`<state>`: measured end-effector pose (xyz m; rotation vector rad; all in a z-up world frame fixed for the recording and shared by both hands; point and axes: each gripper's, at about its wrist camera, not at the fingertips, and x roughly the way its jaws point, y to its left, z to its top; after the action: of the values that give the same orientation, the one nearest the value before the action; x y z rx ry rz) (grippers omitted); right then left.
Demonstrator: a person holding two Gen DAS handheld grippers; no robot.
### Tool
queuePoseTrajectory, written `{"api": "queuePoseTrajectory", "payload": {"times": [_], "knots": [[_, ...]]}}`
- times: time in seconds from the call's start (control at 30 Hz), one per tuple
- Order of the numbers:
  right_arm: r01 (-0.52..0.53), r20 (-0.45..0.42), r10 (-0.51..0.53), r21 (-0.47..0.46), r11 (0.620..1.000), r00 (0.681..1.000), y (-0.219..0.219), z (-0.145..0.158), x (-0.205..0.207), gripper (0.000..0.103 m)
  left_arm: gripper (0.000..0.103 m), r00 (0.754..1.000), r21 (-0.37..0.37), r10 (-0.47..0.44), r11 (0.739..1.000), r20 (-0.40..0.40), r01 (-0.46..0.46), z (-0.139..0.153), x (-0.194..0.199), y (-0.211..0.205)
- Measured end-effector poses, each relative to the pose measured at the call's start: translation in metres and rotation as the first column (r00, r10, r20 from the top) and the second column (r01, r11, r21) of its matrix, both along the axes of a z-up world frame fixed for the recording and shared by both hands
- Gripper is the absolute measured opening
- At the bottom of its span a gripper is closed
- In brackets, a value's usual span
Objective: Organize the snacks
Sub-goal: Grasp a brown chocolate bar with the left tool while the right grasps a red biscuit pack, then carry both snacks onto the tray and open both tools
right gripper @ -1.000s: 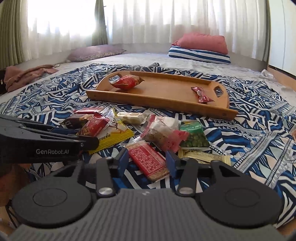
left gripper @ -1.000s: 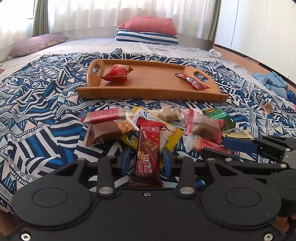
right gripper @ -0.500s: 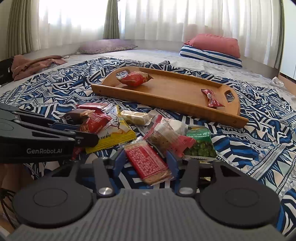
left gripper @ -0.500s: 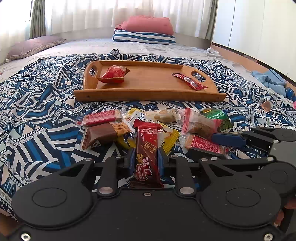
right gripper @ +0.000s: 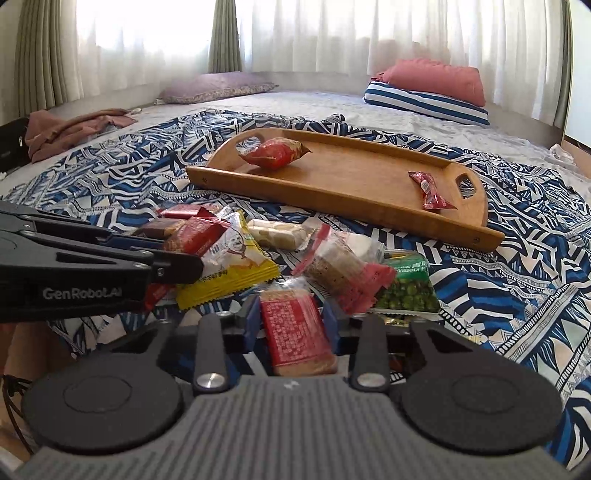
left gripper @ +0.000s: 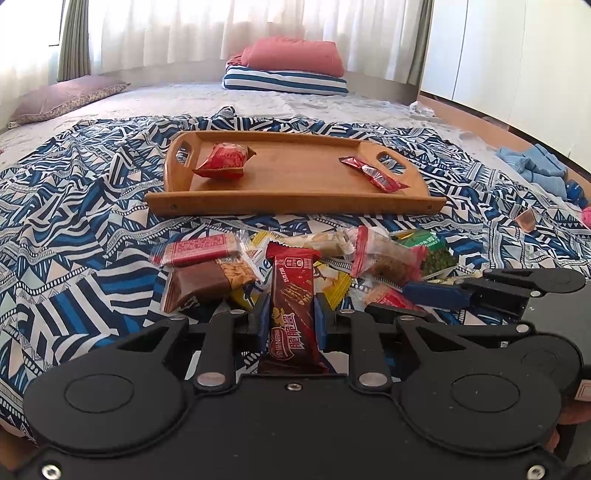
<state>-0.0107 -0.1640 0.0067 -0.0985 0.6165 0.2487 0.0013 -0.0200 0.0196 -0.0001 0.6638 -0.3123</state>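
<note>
pick-up step in hand, both sides at once. left hand-held gripper point(left gripper: 288, 314), low centre of the left wrist view, is clamped on a dark brown chocolate wafer bar point(left gripper: 293, 306), blue pads pressing both long edges, bar pointing up-frame over the snack pile point(left gripper: 332, 254). right hand-held gripper point(right gripper: 291, 323), low centre of the right wrist view, has its jaws closing on a red biscuit pack point(right gripper: 295, 332); the pack sits between the pads, which look to meet its edges, though full squeeze is not confirmed. the pile lies mid-frame on the patterned blue-and-white cloth point(left gripper: 74, 236): a yellow packet point(right gripper: 236, 266), a green wasabi pea bag point(right gripper: 406, 291), a clear-wrapped brown cake point(right gripper: 340, 269), others overlapping. wooden tray point(left gripper: 295, 206), upper centre, already holds 2 items, a puffy red packet point(left gripper: 225, 160) at its left end and a slim red sachet point(left gripper: 373, 173) near its right handle. judgement: task early, most snacks not yet on the tray. next move calls for a firm right grip, then lifting both packs clear of overlapping neighbours and carrying them up-frame over the tray's near rail; risk of dragging the yellow packet along. surface is a bed, soft, cloth wrinkled. room: sheer curtains point(right gripper: 332, 33) backlit along the top, a coral pillow point(left gripper: 295, 55) on a striped one, a mauve pillow point(left gripper: 66, 98) at upper left.
</note>
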Motion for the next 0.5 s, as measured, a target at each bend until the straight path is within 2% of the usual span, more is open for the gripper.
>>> {"api": "queuePoseTrajectory", "payload": {"times": [0.27,0.5], "knots": [[0.029,0.014,-0.029,0.028,0.999,0.999,0.0,0.014,-0.003,0.038,0.023,1.0,-0.013,0.012,1.0,0.016,-0.012,0.013,0.005,0.002],[0.073,0.007,-0.074,0.113,0.991,0.997,-0.012,0.032,0.004,0.037,0.022,0.999,-0.013,0.02,1.0,0.036,-0.019,0.026,0.021,0.004]]}}
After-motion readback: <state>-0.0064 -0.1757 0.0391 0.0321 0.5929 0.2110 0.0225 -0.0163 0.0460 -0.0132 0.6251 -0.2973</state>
